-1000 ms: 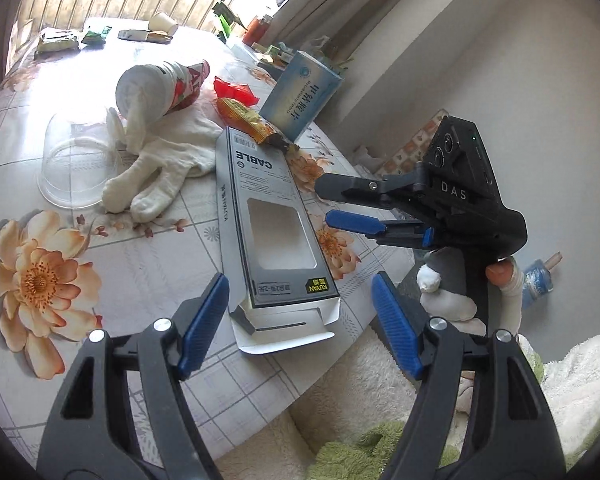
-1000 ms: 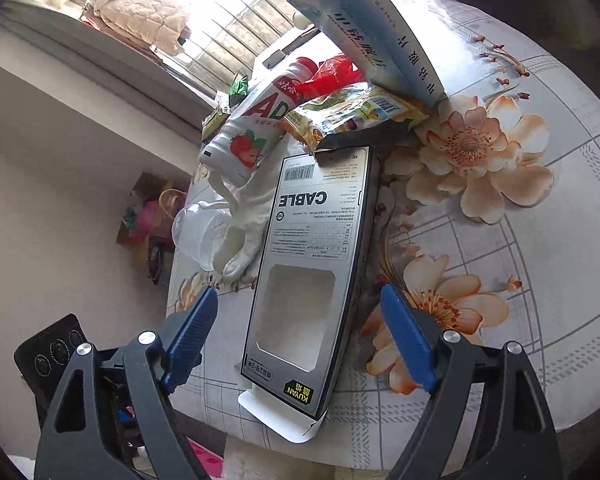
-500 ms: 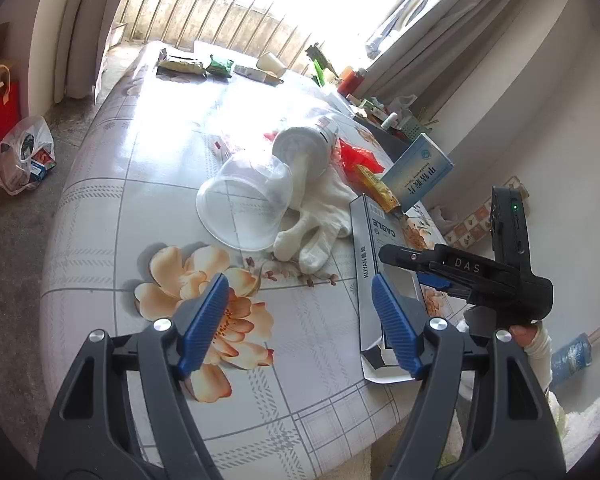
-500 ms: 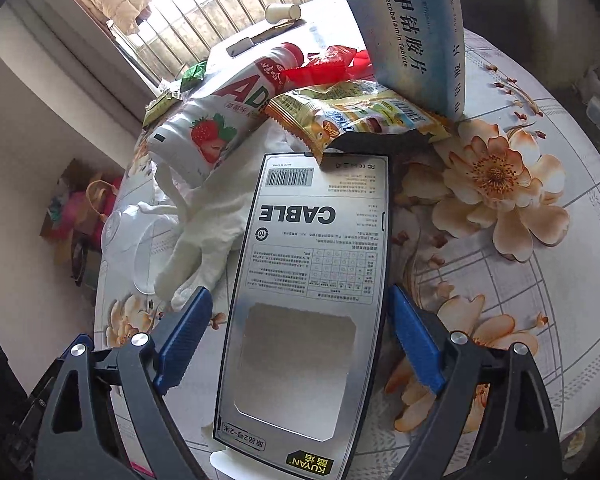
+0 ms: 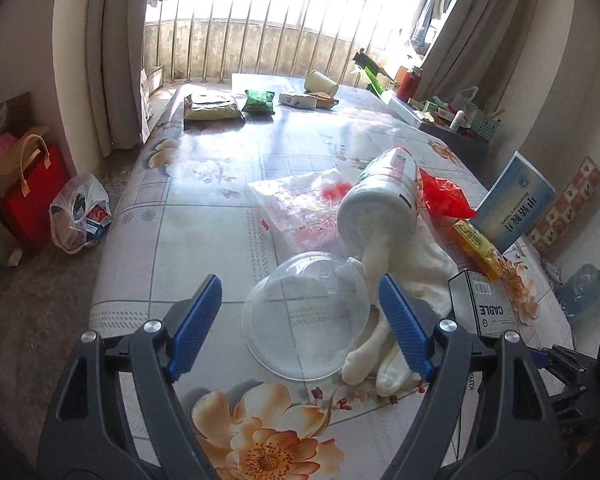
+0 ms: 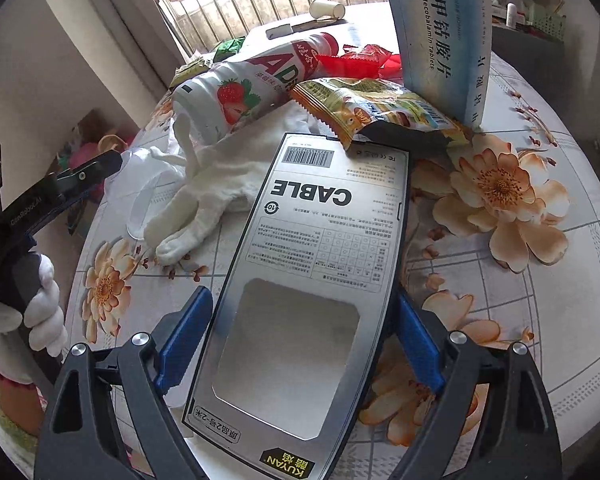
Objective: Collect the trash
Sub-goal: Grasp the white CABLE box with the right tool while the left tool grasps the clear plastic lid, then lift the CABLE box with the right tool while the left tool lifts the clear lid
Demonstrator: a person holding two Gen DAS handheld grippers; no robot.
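Observation:
My left gripper (image 5: 300, 326) hovers over the near end of the floral table (image 5: 204, 240). Its jaws are opening, and a clear plastic cup (image 5: 306, 316) lies on its side between the blue pads (image 5: 194, 324), untouched. Beside the cup are a white glove (image 5: 400, 308) and a toppled strawberry drink bottle (image 5: 380, 204). My right gripper (image 6: 300, 342) is open and straddles the near end of a flat grey CABLE box (image 6: 312, 280). The right pad (image 6: 418, 344) is close to the box edge and the left pad stands apart from it.
A yellow snack packet (image 6: 364, 108), a red wrapper (image 6: 364, 58) and a blue tablet box (image 6: 440, 32) crowd the far end of the CABLE box. A clear bag (image 5: 300, 204) lies mid-table, packets and a paper cup (image 5: 320, 82) at the far end. Bags (image 5: 80, 212) sit on the floor to the left.
The left gripper swung left from the CABLE box to the clear cup and its jaws widened slightly. The right gripper rolled and moved closer over the CABLE box.

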